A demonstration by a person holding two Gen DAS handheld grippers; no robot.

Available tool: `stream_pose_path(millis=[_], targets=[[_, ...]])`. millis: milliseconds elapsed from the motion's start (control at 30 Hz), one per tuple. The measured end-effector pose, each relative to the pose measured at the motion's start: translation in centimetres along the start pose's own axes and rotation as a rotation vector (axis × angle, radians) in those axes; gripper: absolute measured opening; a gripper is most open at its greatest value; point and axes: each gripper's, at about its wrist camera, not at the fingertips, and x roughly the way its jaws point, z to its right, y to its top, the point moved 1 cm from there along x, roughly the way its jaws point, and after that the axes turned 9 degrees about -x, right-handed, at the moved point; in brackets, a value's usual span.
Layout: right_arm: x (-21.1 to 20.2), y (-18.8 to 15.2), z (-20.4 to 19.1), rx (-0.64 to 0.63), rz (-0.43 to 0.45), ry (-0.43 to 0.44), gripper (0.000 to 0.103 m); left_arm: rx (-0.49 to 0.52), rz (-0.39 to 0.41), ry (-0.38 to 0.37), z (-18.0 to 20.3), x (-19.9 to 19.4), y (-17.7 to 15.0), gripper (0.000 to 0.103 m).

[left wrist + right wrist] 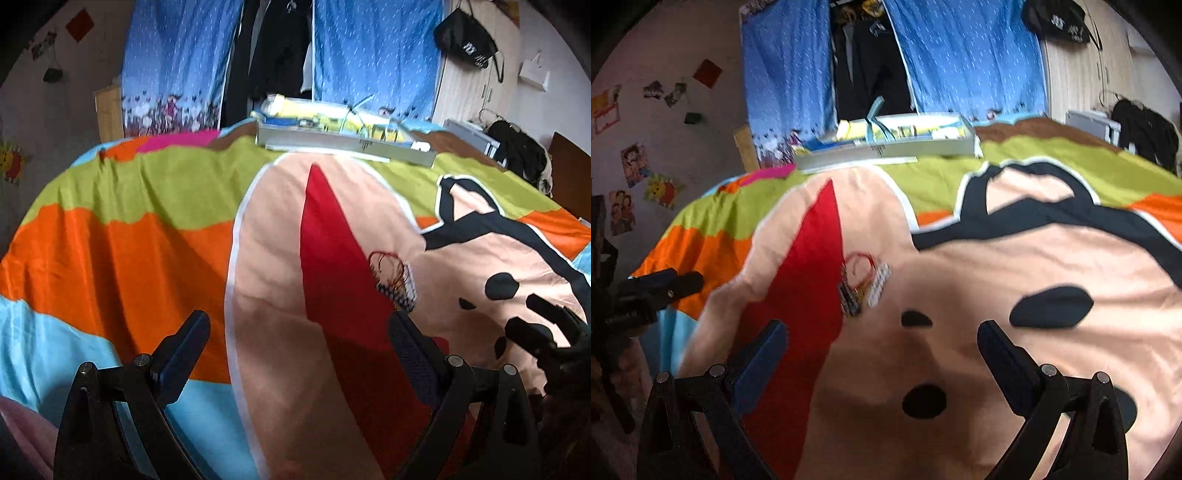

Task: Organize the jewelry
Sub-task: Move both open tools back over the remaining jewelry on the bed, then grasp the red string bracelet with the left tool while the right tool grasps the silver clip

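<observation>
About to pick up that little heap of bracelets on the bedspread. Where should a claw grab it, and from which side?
Go for the red cord loop at the far end of the bracelets: it lies open and flat on the bedspread, thinner than the beaded tangle. Probably come straight down with the left claw, which is open and nearest, one finger inside the loop.

The bedspread point(147, 236) is showing bands of orange, lime green and light blue around a peach cartoon figure with a red wedge (black spots at three o'clock); blue, white-flecked curtains point(177, 55) are hanging at twelve o'clock.
</observation>
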Motion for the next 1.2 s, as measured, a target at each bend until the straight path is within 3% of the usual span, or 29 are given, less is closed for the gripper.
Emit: stream_pose_path(millis=[233, 600, 933, 1200], targets=[[1.6, -1.9, 1.2, 0.068, -0.063, -0.021, 0.103, -0.018, -0.090, 0.013, -0.4, 1.9, -0.5, 0.094], [2.4, -2.7, 1.9, 0.102, -0.094, -0.037, 0.103, 0.010, -0.141, 0.002, 0.2, 3.7, -0.1, 0.094], [3.2, -1.4, 2.1, 0.025, -0.095, -0.067, 0.103, 0.117, -0.160, -0.034, 1.5, 6.1, 1.4, 0.094], [4.2, -0.2, 1.9, -0.048, -0.093, -0.059, 0.103, 0.153, -0.170, -0.110, 1.8, 9.2, 3.1, 0.094]])
